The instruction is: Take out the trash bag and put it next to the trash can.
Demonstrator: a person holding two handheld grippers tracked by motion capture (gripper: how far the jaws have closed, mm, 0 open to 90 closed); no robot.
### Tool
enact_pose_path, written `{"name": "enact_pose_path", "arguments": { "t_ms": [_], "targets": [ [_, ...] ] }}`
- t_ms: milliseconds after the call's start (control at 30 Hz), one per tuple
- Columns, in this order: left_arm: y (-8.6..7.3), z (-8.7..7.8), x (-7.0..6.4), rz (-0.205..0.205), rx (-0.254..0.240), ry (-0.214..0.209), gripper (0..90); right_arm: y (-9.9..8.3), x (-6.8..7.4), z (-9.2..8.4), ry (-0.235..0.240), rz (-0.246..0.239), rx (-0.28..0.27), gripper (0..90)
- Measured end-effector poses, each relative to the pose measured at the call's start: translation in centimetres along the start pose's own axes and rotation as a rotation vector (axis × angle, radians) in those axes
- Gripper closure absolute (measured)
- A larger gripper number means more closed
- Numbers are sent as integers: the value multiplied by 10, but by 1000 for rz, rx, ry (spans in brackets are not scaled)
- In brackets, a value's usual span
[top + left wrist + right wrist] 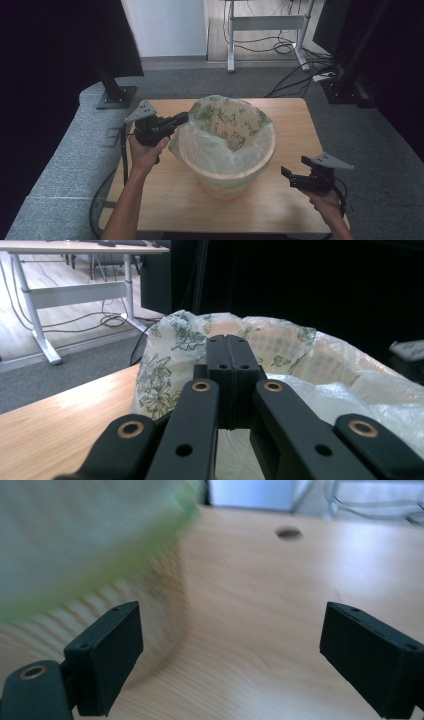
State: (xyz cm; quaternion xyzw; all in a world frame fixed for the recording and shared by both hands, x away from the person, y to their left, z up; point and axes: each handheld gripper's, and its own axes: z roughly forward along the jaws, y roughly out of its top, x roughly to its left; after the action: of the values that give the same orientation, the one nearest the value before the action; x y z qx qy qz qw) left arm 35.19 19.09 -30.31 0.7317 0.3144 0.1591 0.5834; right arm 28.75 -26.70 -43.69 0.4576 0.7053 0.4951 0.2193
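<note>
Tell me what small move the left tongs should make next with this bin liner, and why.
Probably pull the pinched liner edge outward and down over the basket rim. The left tongs look shut at the floral bag's near-left edge, which stands bunched above the rim there, while elsewhere the plastic already folds over it. The right tongs hang open beside the basket, holding nothing, and could steady it.
</note>
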Motion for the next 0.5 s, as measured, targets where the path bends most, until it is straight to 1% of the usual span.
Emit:
{"name": "enact_pose_path", "arguments": {
  "t_ms": [133, 267, 333, 400, 500],
  "targets": [
    [5, 0, -5, 11, -6, -6, 900, 31, 16, -18, 99, -36, -50, 115],
    [11, -2, -8, 13, -12, -11, 900, 58, 36, -32, 190, -87, -103, 126],
    [12, -3, -9, 17, -11, -11, 900, 68, 48, -35, 239, -117, -115, 130],
    [13, -3, -10, 18, -10, -8, 900, 77, 62, -36, 289, -157, -121, 130],
    [13, -4, -8, 3, -14, -5, 900, 89, 81, -32, 372, -208, -122, 135]
  ]
}}
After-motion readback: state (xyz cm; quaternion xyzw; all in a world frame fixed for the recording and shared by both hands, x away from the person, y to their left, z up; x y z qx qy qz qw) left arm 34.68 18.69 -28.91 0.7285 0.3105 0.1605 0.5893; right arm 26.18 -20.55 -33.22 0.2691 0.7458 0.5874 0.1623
